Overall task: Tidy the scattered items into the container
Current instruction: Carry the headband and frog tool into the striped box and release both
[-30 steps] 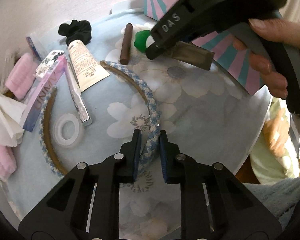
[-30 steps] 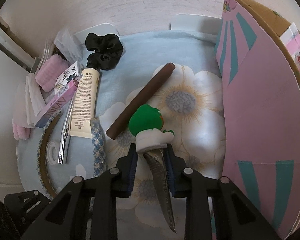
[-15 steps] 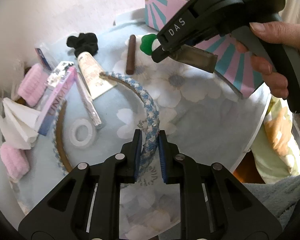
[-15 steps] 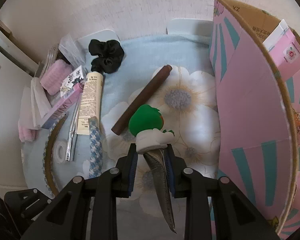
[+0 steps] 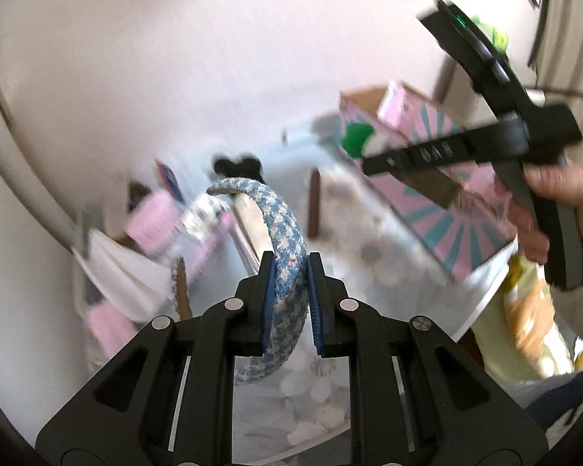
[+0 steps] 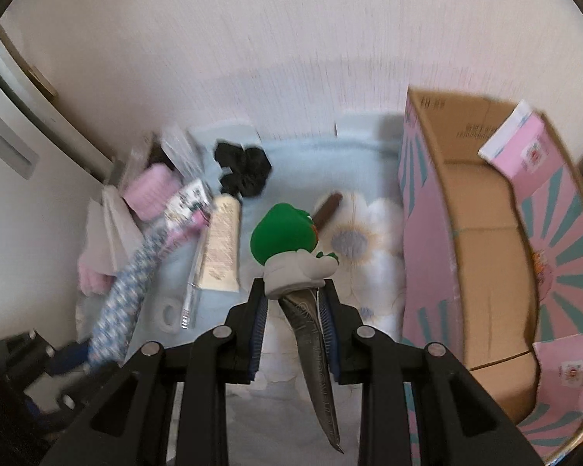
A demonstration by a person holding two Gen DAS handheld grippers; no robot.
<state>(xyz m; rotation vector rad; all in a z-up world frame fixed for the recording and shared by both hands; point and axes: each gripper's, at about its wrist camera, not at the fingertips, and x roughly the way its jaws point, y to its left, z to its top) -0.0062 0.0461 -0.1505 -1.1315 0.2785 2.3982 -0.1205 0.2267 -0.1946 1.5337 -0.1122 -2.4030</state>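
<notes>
Both your grippers have risen: left gripper (image 5: 289, 303) jaws clamp the headband (image 5: 281, 233), right gripper (image 6: 293, 326) jaws the frog clip (image 6: 291, 248); cardboard box (image 6: 482, 202) lies right, nearer the right.

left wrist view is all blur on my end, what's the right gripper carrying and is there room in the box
Observer: The right gripper is shut on a hair clip with a green frog head.
Operator: and the box
Observer: The box is open on top. Its cardboard floor is mostly bare, with a pink carton leaning in the far corner.
Operator: what's left on the cloth
Observer: Beside the headband, a cream tube and a small clear tape ring lie on the cloth.
</notes>
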